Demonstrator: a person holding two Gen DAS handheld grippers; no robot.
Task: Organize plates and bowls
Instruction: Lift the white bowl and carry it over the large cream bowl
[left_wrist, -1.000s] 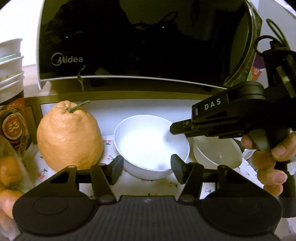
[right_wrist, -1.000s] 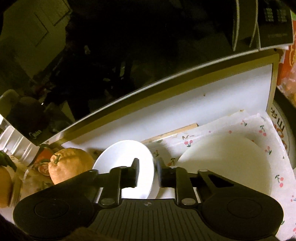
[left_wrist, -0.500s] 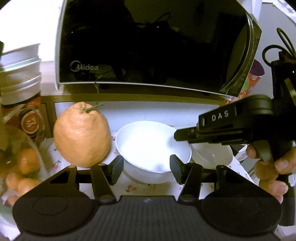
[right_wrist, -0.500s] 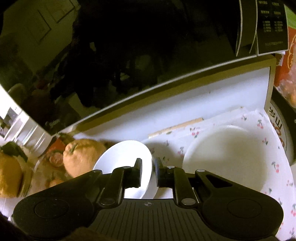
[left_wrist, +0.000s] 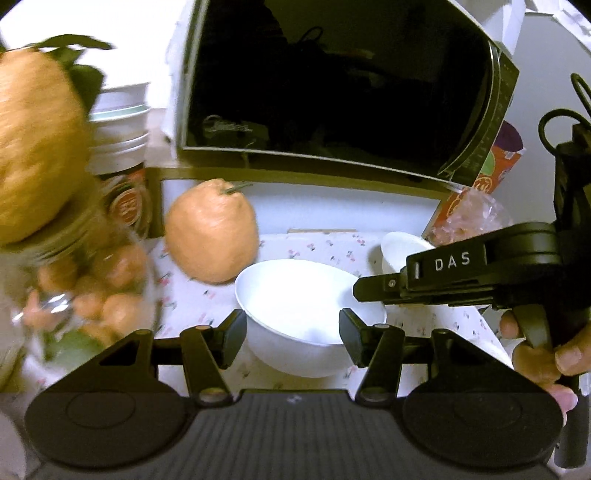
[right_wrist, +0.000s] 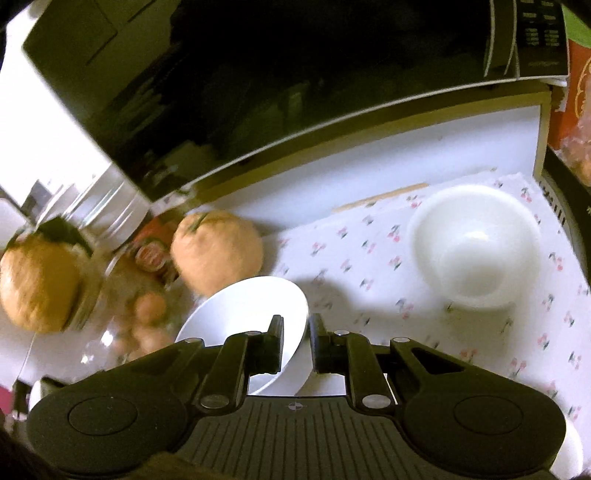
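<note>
Right gripper (right_wrist: 296, 343) fingers clenched on rim of white bowl (right_wrist: 247, 321), lifted over cherry-print cloth (right_wrist: 354, 251); left gripper (left_wrist: 291, 332) fingers released, flanking bowl without touching; second bowl (right_wrist: 474, 243) at cloth's far right corner

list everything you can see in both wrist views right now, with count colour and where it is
white bowl: 1, white, clamped by its rim in the right gripper, above the cloth
stacked bowls: 1 stack, white, on the cloth at right, under the microwave shelf
large citrus fruit: 2, orange, one on the cloth beside the held bowl, one blurred at far left
glass jar: 1, clear, holding small orange fruits, at left
microwave: 1, black door, on the shelf behind
cloth: 1, white with cherry print, covering the counter
paper cups: 1 stack, white, left of the microwave
left gripper: 1, black, open, the bowl between its fingers without visible contact
right gripper: 1, black, shut on the bowl's rim
hand: 1, holding the right gripper's handle
</note>
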